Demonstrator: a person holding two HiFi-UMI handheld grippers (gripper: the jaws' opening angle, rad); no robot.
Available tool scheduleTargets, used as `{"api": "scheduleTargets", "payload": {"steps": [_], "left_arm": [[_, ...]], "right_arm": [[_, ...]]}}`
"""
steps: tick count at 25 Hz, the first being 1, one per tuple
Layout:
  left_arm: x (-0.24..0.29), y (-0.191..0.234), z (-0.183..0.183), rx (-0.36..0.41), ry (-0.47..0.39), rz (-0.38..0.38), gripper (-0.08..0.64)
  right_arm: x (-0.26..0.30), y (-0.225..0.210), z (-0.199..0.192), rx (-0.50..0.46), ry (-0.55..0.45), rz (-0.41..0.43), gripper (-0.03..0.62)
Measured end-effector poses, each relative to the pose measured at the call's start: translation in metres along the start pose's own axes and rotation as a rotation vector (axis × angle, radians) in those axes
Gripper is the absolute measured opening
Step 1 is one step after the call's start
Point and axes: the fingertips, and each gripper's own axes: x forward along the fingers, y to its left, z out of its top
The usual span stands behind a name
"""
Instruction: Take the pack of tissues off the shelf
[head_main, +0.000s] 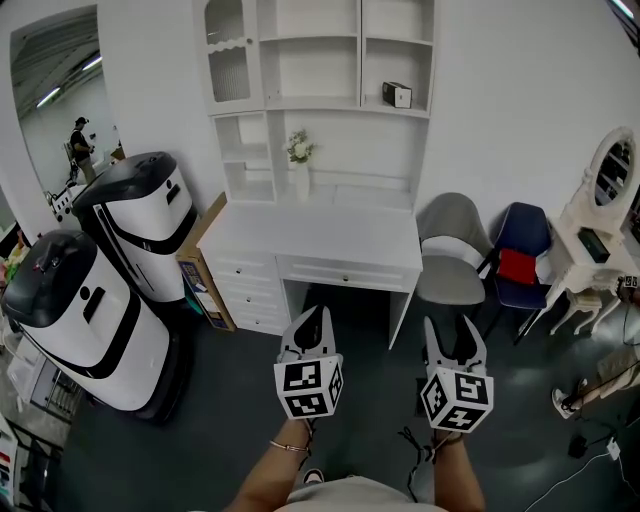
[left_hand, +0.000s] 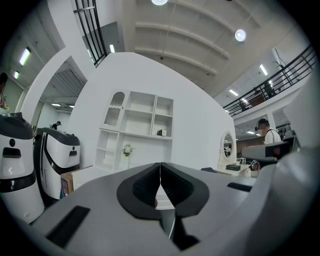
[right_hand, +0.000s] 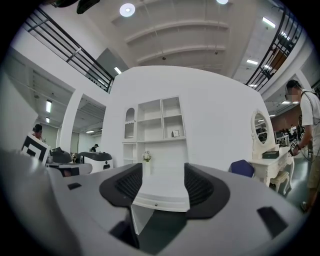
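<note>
Pack of tissues (head_main: 397, 95), probably light and crushable, stands in the upper right compartment of the shelf (head_main: 320, 103) above the worktop (head_main: 330, 235), well apart from the left tongs (head_main: 312, 318) (closed, empty) and right tongs (head_main: 450, 326) (half open, empty); grip its sides gently.

The head view looks steeply down from above at the desk (head_main: 310, 235) and shelf unit (head_main: 315, 70). The 2 gripper views face level toward that same desk and shelf unit from well back.
</note>
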Motion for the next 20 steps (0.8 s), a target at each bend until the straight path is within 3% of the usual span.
{"api": "scheduleTargets", "payload": {"steps": [10,20], "left_arm": [[0.014,-0.023,0.002,0.015,-0.007,0.044,0.018],[0.037,-0.025,-0.007,0.048,0.022,0.05,0.018]], "right_arm": [[0.009,-0.036,-0.001,0.028,-0.006,0.021,0.397],[0.033,-0.047,-0.017,0.058,0.019,0.025,0.423]]}}
